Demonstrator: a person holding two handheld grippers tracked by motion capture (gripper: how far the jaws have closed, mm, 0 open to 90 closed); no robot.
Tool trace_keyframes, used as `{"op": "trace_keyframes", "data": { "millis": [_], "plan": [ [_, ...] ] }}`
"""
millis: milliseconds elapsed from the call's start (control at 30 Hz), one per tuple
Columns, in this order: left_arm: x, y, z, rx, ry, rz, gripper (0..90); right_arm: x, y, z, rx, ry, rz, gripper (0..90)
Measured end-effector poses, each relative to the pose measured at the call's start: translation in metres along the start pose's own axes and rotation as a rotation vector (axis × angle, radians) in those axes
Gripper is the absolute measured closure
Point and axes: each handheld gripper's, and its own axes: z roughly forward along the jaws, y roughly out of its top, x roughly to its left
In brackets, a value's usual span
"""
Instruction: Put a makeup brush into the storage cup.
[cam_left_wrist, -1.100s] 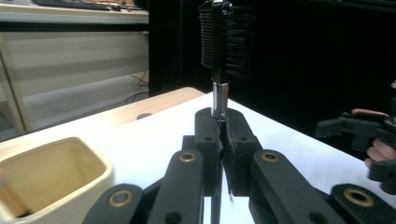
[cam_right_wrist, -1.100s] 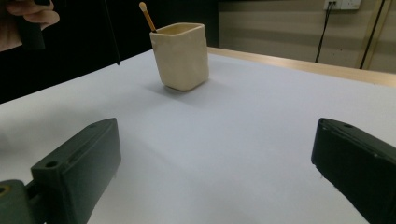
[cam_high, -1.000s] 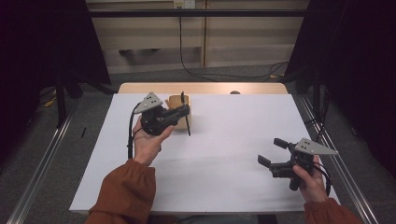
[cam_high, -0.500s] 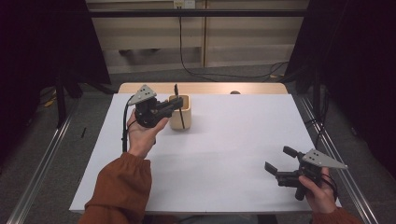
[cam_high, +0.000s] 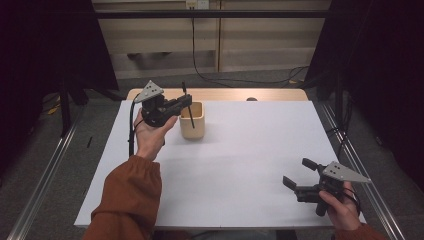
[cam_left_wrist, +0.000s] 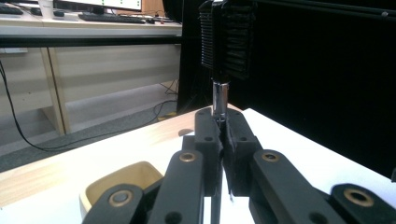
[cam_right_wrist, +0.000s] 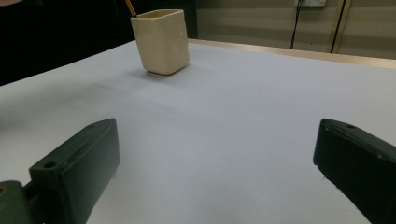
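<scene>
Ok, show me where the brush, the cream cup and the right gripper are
brush (cam_left_wrist: 227, 37): left gripper view, on its black bristle head.
cream cup (cam_high: 192, 127): high view, on its front wall.
right gripper (cam_high: 300, 173): high view, midway between its open fingertips.

- Your high view looks forward and down from above your edge of the table (cam_high: 240, 165).
- Your left gripper view sits close behind its jaws, facing the far edge.
- Your right gripper view looks low across the table; all 3 views share the cup (cam_high: 192, 120) (cam_left_wrist: 122, 181) (cam_right_wrist: 161, 41).
</scene>
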Motion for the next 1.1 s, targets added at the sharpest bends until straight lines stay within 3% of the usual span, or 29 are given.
{"op": "trace_keyframes", "data": {
  "millis": [367,733,1100],
  "plan": [
    [0.013,0.013,0.008,-0.015,0.033,0.007,85.8,-0.001,-0.001,0.002,0.0,-0.011,0.008,0.7],
    [0.016,0.013,0.025,-0.011,0.049,0.036,85.8,-0.001,-0.001,0.002,0.002,-0.004,0.002,1.4],
    [0.032,0.007,0.035,-0.003,0.087,0.006,85.8,-0.001,-0.001,0.003,0.01,-0.005,-0.001,2.2]
  ]
}}
